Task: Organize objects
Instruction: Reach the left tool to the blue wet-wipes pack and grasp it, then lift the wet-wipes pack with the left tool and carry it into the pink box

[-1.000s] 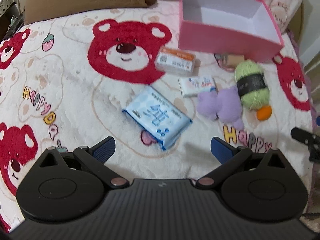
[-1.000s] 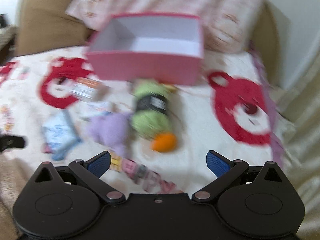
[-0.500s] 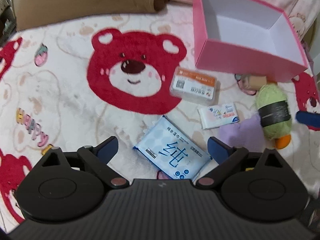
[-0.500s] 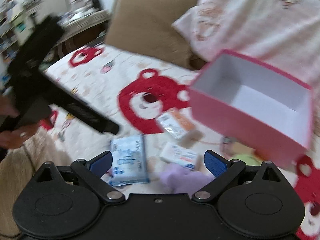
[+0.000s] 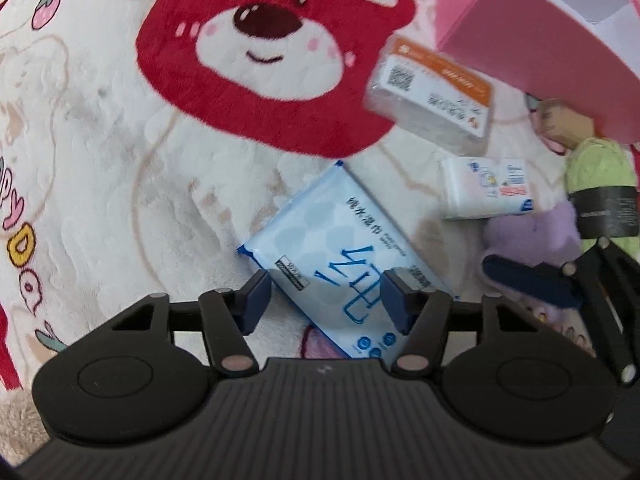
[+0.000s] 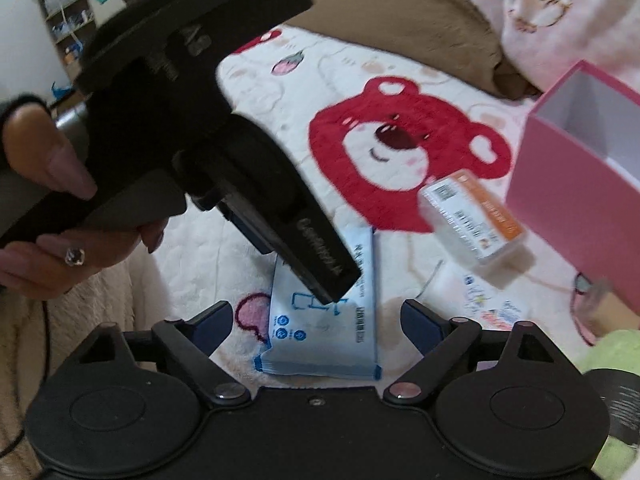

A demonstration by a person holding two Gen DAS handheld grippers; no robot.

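Note:
A light blue wipes pack (image 5: 340,248) lies flat and askew on the bear blanket. My left gripper (image 5: 326,300) is low over it, its jaws closing with the pack's near half between the blue pads; I see no squeeze. In the right wrist view the same pack (image 6: 324,340) lies between the wide jaws of my right gripper (image 6: 318,320), which are narrowing a little and hold nothing. A hand (image 6: 48,184) carries the left gripper across that view and hides the pack's far end.
A pink open box (image 5: 540,32) stands at the far right. Before it lie an orange-and-white box (image 5: 436,92), a small white tissue pack (image 5: 484,188), a purple plush (image 5: 532,236) and green yarn (image 5: 600,168). A brown pillow (image 6: 400,20) lies behind.
The left gripper dropped onto the blue pack and its jaws narrowed around it. The right gripper swung left and down from the yarn side, so the pack and the left gripper now fill its view.

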